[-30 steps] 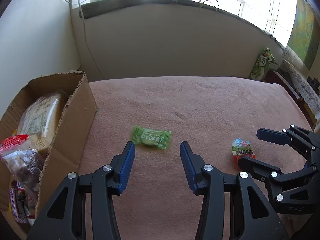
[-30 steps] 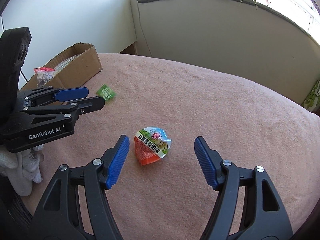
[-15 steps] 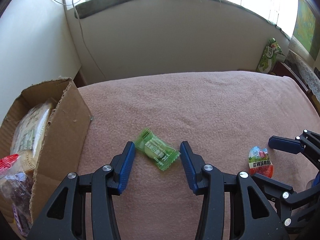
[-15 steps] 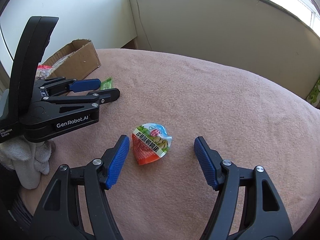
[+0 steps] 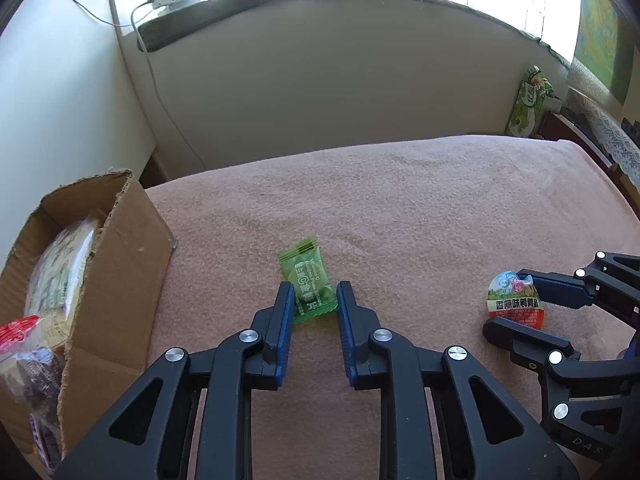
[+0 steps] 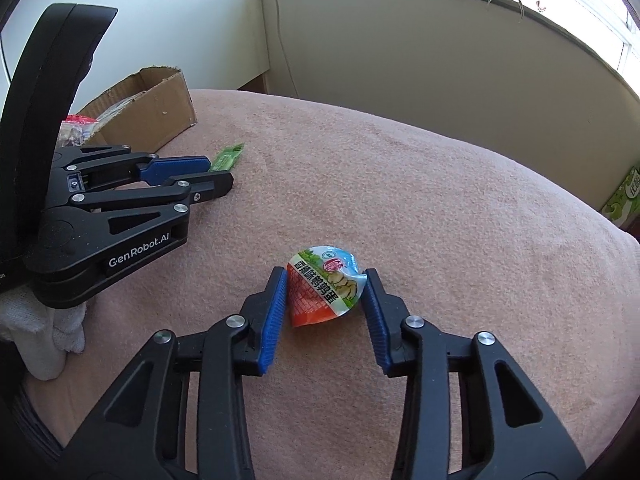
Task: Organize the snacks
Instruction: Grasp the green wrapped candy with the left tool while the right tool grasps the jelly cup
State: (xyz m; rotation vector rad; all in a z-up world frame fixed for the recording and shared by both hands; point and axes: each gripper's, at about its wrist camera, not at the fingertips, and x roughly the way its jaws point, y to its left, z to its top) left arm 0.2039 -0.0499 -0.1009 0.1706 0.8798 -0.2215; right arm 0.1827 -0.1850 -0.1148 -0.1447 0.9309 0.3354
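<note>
A green candy packet (image 5: 306, 280) lies on the pink blanket (image 5: 400, 208). Its near end sits between the blue pads of my left gripper (image 5: 315, 292), whose jaws are closing and touch both its sides. To the right, an egg-shaped snack pack (image 6: 326, 284) with red and green print rests on the blanket inside my right gripper (image 6: 324, 280). That gripper's jaws are closing too, and both pads meet the pack's edges. The right wrist view shows the left gripper (image 6: 220, 172) low over the blanket, with the candy's far end (image 6: 228, 156) sticking out past its tips.
An open cardboard box (image 5: 120, 264) holding several bagged snacks stands at the left edge of the blanket. A green carton (image 5: 530, 100) leans at the far right by the wall. A gloved hand (image 6: 40, 340) holds the left gripper. A cable hangs down the back wall.
Both grippers' jaws have narrowed from wide apart to touching their packets. The green candy has turned from lying crosswise to pointing away from the left gripper.
</note>
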